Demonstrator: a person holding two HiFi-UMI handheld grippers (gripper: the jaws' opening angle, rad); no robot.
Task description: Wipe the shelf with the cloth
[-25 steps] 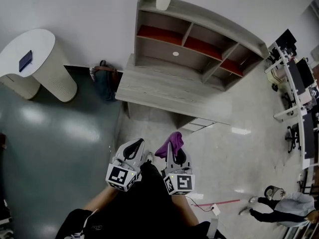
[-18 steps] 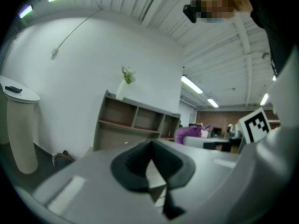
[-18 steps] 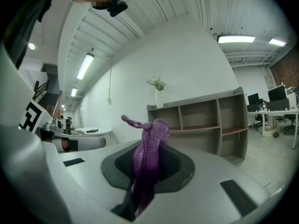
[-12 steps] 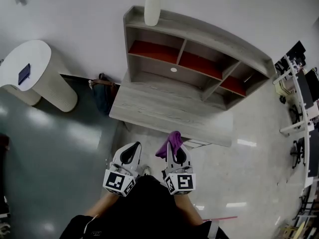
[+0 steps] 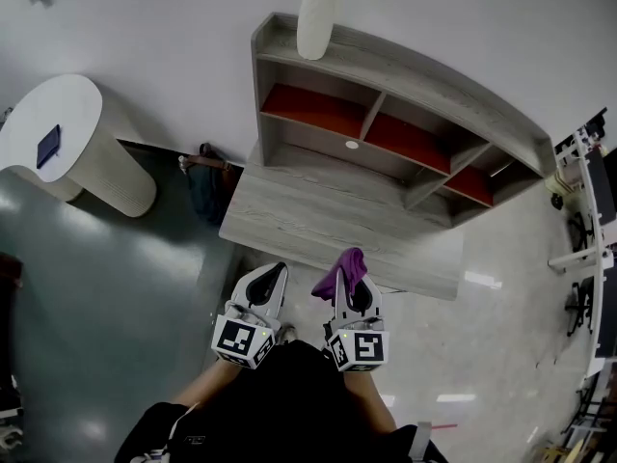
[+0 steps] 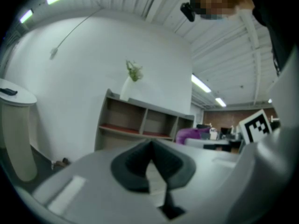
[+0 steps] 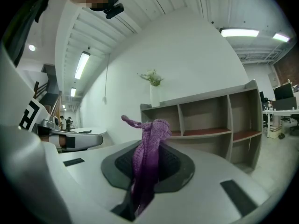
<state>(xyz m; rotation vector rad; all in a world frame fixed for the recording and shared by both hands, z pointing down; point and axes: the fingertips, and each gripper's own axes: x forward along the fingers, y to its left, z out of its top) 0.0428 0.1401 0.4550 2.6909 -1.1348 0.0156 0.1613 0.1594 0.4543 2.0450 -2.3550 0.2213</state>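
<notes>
Right gripper view: cloth [image 7: 150,139] stands upright, pinched in right claw [image 7: 148,158]

A grey wood shelf [image 5: 415,73] stands at the back of a matching grey worktop [image 5: 308,225] ahead of me, against a white wall. Its row of three open compartments has red floors. A tall white vase [image 5: 316,25] holding green sprigs stands on the shelf's top board, at its left end. On the floor [image 5: 116,287], just left of the worktop, lies a dark bag [image 5: 205,179].

Bright ceiling strip lights [image 7: 238,32]; floor [image 5: 479,280] glare; fisheye edges; left gripper [image 6: 150,148] blurred.
</notes>
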